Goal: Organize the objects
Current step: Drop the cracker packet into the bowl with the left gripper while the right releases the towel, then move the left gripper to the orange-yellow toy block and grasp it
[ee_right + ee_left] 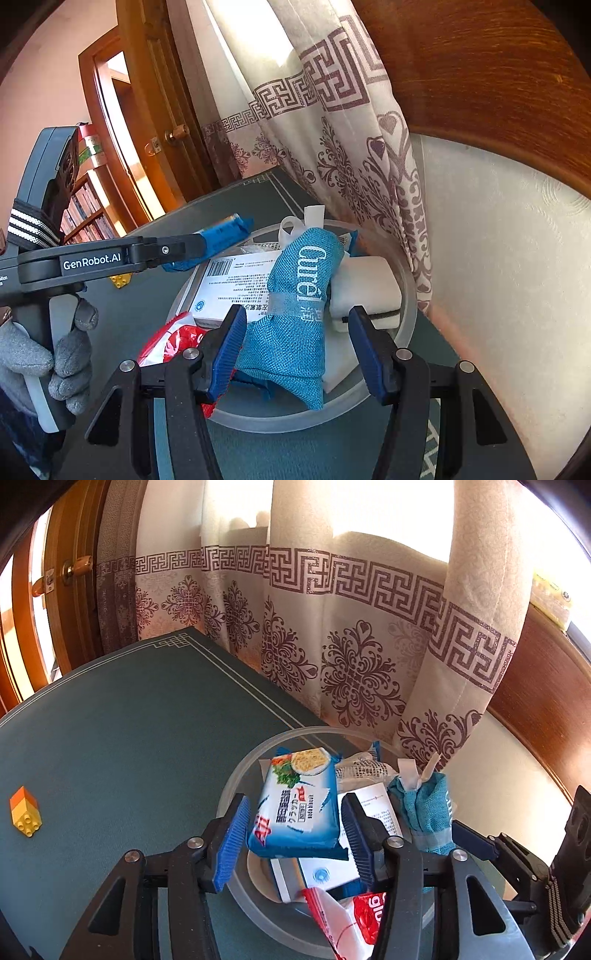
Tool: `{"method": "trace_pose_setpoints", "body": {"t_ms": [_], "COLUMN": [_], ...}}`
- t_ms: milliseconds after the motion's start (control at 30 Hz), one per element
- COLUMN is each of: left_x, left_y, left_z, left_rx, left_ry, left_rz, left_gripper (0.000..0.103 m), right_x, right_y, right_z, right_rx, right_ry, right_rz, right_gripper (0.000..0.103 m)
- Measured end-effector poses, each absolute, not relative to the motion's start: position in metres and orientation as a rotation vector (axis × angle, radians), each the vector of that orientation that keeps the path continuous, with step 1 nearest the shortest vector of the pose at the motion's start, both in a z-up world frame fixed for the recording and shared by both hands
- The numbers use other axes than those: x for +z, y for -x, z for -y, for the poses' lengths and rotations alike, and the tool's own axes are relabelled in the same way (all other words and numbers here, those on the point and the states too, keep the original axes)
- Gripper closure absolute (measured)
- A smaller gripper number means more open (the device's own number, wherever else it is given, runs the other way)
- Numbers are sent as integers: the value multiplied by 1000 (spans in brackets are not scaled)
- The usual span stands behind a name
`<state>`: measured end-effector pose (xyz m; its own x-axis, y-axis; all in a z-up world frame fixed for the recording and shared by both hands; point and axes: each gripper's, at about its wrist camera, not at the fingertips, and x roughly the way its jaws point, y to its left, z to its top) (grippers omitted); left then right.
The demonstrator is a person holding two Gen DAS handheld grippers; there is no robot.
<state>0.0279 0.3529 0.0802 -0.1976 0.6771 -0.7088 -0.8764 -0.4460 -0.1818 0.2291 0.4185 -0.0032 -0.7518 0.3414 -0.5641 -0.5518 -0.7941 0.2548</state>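
Note:
A round translucent tray point(236, 775) point(406, 295) on the green table holds several items. My left gripper point(291, 830) is over it, jaws apart, with a blue biscuit packet point(295, 805) point(221, 236) lying between the fingers above the pile. My right gripper point(295, 332) is open around a teal fabric pouch point(299, 314) point(424, 812) marked "Curél", touching neither side clearly. Below lie a white printed box point(236, 284) point(373, 812), a red and white packet point(354, 919) point(173, 339) and a white foam block point(365, 288).
A yellow and orange toy brick point(26, 812) lies on the green table point(129, 720) to the left. A patterned curtain point(351, 627) hangs just behind the tray. A wooden door point(155, 110) and a bookshelf point(88, 214) stand beyond.

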Motion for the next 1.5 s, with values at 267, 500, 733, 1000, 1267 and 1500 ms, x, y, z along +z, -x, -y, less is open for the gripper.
{"method": "trace_pose_setpoints", "body": {"t_ms": [267,500,733,1000,1267,1500], "left_x": [76,76,76,69,55,43], "left_y": [-23,-13,3,40,87,112], "left_z": [-351,-336,-316,-283,-247,-229], "left_rx": [1846,1891,1992,2179,2348,2432], "left_ry": [915,938,932,938,1003,1063], "left_rz": [-299,-253,-255,-274,-231,-207], "left_gripper": [20,11,6,4,4,4], "right_x": [-1,4,17,29,26,20], "right_y": [-229,-232,-233,-219,-204,-192], "right_z": [-418,-414,-406,-392,-378,-370], "right_rx": [2487,2490,2504,2558,2603,2633], "right_ry": [681,659,620,613,650,697], "right_rz": [-546,-533,-516,-492,-490,-491], "right_gripper": [44,44,44,43,42,41]}}
